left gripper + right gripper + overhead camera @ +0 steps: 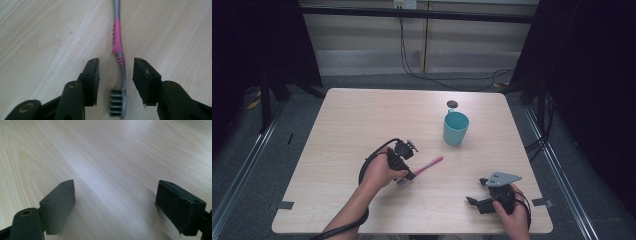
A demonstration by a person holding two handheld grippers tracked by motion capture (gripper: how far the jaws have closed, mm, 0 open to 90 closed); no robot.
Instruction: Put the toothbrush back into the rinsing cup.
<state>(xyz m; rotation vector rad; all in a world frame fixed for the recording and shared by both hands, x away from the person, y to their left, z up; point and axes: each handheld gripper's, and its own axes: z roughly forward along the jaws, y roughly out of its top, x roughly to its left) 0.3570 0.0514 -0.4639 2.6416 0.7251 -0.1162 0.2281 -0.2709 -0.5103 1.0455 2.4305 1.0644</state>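
The counter (pixel 362 120) is a pale wooden board with fine grain, and it takes the middle of the high view. Grey floor lies around it, a metal rail runs along each side of the frame, and dark curtains hang at the upper left and upper right. Black cables trail along the light wall panels at the top.

A teal cup (pixel 455 128) stands upright right of centre, and a small dark round thing (pixel 452 104) lies just above it, near the far edge. Nothing stands between the cup and the toothbrush.

The pink and grey toothbrush (pixel 428 165) lies flat on the counter, below and left of the cup. In the left gripper view its neck (pixel 123 75) sits between the two jaws of the left claw (pixel 116 80), with its bristle head low in the frame; the jaws stand apart and do not press on it. The right claw (pixel 115 207) hangs wide apart over bare wood at the lower right of the high view.
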